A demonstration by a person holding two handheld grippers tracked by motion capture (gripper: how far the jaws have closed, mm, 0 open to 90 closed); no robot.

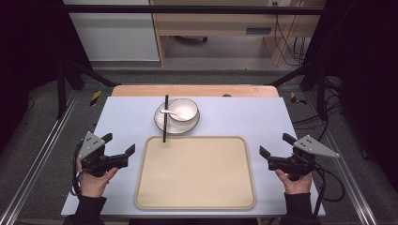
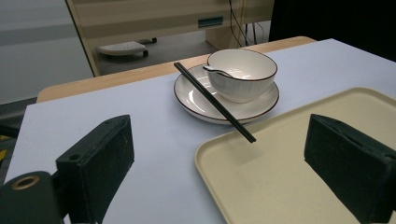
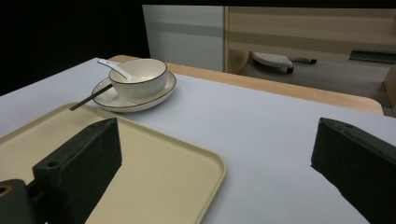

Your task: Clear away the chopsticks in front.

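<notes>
2 grippers sat low in the high view, the left gripper (image 1: 118, 144) at the lower left and the right gripper (image 1: 277, 146) at the lower right, each with jaws spread and nothing between them. A beige tray (image 1: 195, 171) lay between them on the pale surface (image 1: 126, 117). Just above the tray, centre frame, a white bowl (image 1: 184, 110) stood on a plate (image 1: 164, 123), with a spoon (image 1: 168, 112) in the bowl. Black chopsticks (image 1: 165, 118) rested across the plate, their tip over the tray's upper edge.
</notes>
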